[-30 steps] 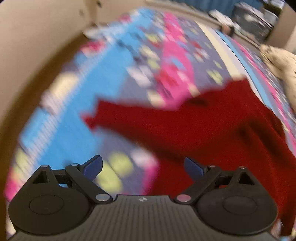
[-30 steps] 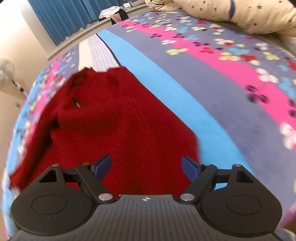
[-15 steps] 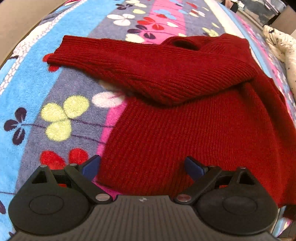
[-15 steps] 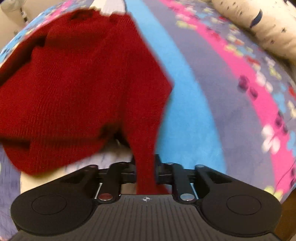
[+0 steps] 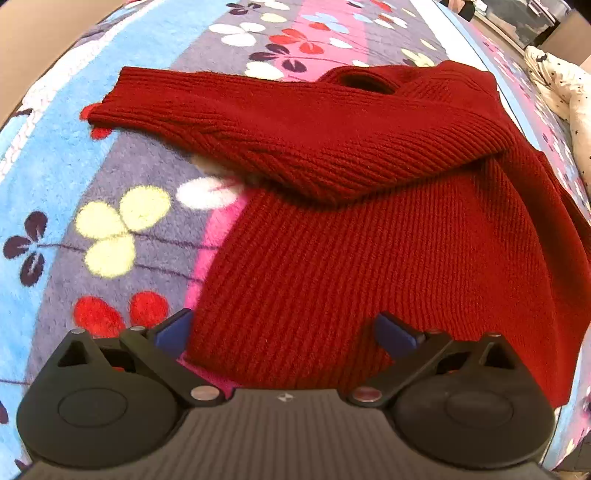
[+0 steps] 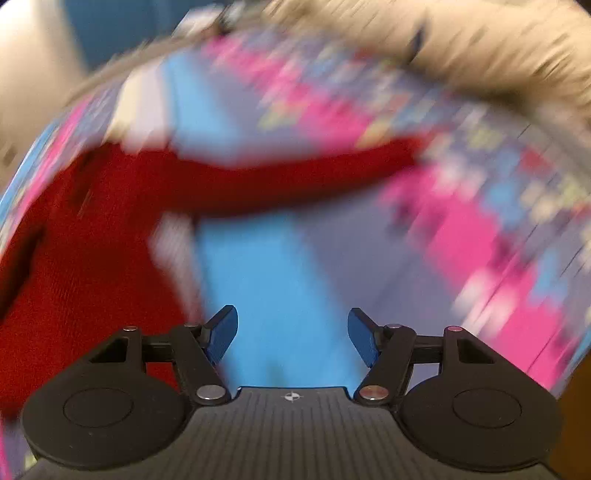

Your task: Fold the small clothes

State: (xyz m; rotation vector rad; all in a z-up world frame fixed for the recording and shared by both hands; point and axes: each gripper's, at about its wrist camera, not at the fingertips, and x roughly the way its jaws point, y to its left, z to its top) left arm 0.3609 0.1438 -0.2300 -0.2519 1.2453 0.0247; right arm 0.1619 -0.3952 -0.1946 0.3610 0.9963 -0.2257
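Observation:
A small red knitted sweater (image 5: 369,229) lies on a flowered blanket (image 5: 122,221), one sleeve stretched out to the left, neck opening at the far side. My left gripper (image 5: 284,334) is open, its jaws on either side of the sweater's near hem corner, low over it. In the blurred right wrist view the sweater (image 6: 92,258) lies at the left with a sleeve reaching right. My right gripper (image 6: 293,334) is open and empty over a blue stripe of the blanket (image 6: 266,288), to the right of the sweater.
A cream star-printed pillow or duvet (image 5: 565,96) lies at the far right of the bed, and shows blurred at the top of the right wrist view (image 6: 498,44). A beige wall (image 5: 44,33) runs along the left.
My right gripper let go of the sweater's edge, opened and swung away to the right, the view blurring. My left gripper came down close to the sweater's hem and stayed open.

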